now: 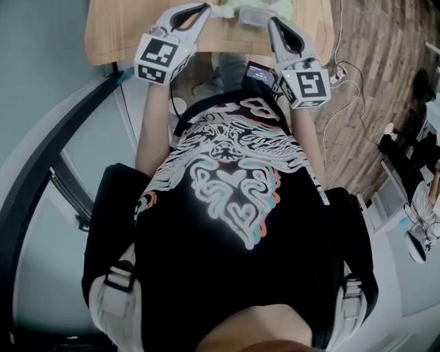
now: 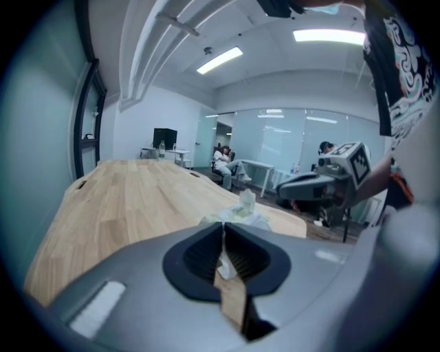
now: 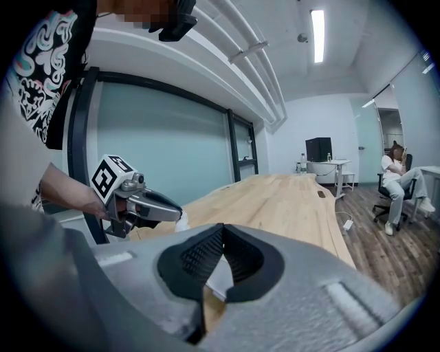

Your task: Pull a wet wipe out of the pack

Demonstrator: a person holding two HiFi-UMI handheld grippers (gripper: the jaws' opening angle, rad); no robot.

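The wet wipe point(image 1: 221, 12) is trailing from the pack point(image 1: 256, 12) at top centre on the table point(image 1: 117, 27). The left gripper point(image 1: 205, 9) is pinching it. The right gripper point(image 1: 271, 21), tongs pressed together, is sitting beside the pack. The wipe probably is not fully out yet.

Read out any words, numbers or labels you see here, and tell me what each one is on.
Nothing here can be read.
Small screen between the person's arms: print too small and blurred.
Marker cubes: black-and-white square patterns, no letters.
Wipe pack: no label legible.
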